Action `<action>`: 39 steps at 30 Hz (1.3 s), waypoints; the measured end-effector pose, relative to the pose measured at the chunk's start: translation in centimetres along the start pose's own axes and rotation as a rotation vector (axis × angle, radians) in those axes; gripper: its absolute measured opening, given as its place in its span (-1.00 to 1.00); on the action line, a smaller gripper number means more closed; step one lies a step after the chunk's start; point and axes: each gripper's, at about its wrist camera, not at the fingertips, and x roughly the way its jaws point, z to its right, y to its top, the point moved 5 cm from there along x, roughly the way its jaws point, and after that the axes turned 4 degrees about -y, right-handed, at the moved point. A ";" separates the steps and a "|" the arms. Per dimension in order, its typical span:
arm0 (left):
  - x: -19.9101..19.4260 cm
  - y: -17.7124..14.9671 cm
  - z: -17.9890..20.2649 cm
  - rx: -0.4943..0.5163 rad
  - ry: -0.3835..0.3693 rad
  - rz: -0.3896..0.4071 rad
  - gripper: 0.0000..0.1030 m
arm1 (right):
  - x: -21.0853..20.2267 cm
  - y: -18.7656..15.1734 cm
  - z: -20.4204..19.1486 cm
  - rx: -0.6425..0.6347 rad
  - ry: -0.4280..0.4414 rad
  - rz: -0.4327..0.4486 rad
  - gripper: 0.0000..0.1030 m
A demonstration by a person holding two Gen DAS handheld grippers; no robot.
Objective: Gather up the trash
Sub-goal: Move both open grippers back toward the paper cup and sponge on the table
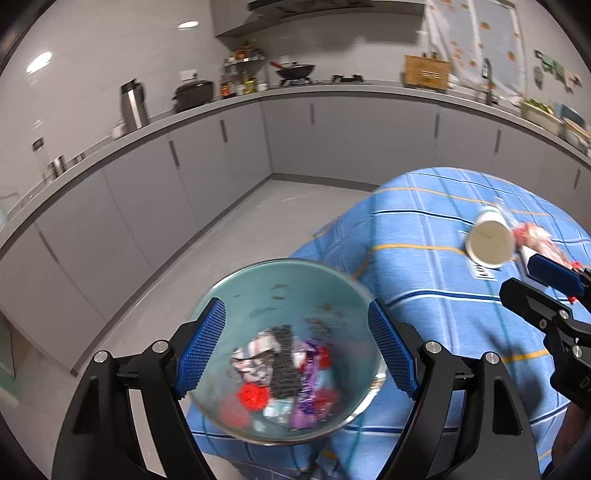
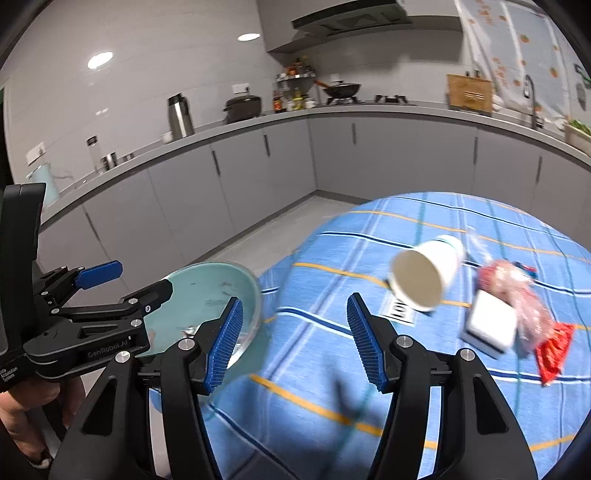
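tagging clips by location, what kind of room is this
A home kitchen, most likely: a wok sits on a stove under a range hood, with grey cabinets along the counter.

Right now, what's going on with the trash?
Both grippers open, empty. Bin holds wrappers. Paper cup tipped over on tablecloth, red wrapper beyond. Nothing blocking.
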 end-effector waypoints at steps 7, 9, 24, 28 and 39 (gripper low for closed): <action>0.6 0.9 5.4 0.082 -0.055 0.000 0.53 | -2.0 -0.9 5.4 0.075 -0.081 0.021 0.21; 0.6 1.2 6.8 0.103 -0.069 0.006 0.53 | -2.4 -1.3 6.8 0.095 -0.100 0.024 0.21; 2.8 3.7 17.2 0.220 -0.174 0.028 0.53 | -4.8 -3.6 16.7 0.205 -0.300 0.040 0.21; 4.0 4.1 19.2 0.229 -0.204 0.014 0.53 | -5.2 -4.1 19.3 0.232 -0.345 0.039 0.21; 7.6 4.2 23.5 0.243 -0.237 -0.026 0.53 | -5.4 -5.2 22.8 0.294 -0.384 0.032 0.21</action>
